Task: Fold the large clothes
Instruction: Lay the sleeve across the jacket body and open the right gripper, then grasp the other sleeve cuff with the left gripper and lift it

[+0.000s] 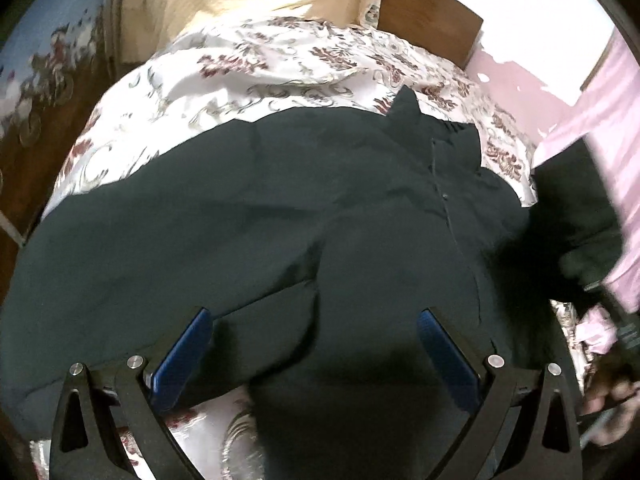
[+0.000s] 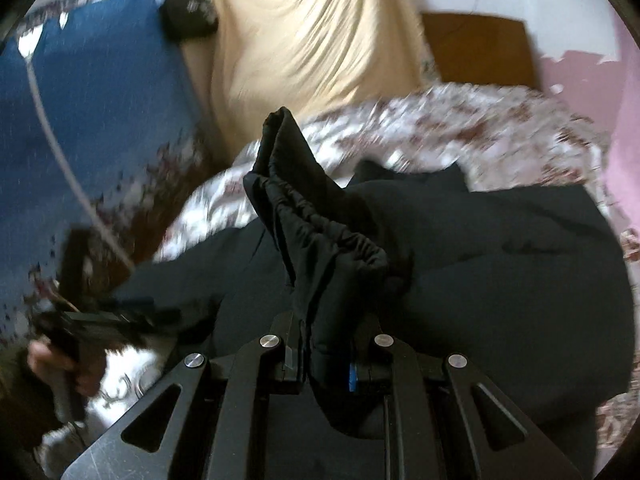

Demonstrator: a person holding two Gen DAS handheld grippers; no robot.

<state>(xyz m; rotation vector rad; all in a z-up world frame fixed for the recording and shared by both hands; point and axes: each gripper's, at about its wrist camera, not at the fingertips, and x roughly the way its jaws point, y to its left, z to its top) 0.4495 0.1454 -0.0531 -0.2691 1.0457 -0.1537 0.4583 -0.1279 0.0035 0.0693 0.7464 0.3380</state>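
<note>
A large black garment (image 1: 280,216) lies spread on a bed with a white floral sheet (image 1: 256,64). My left gripper (image 1: 314,330) is open and hovers just above the garment's near part, with nothing between its blue pads (image 1: 188,344). My right gripper (image 2: 320,344) is shut on the garment's gathered elastic edge (image 2: 320,232), which stands up in a bunched fold above the rest of the garment (image 2: 500,264). The right gripper also shows dimly at the right edge of the left wrist view (image 1: 600,292).
A cream cloth (image 2: 312,40) hangs behind the bed. A brown headboard (image 1: 428,16) and a pink wall (image 1: 532,92) are at the back right. A blue floral cover (image 2: 100,120) with a white cable lies to the left. A dark pouch (image 2: 188,20) sits on it.
</note>
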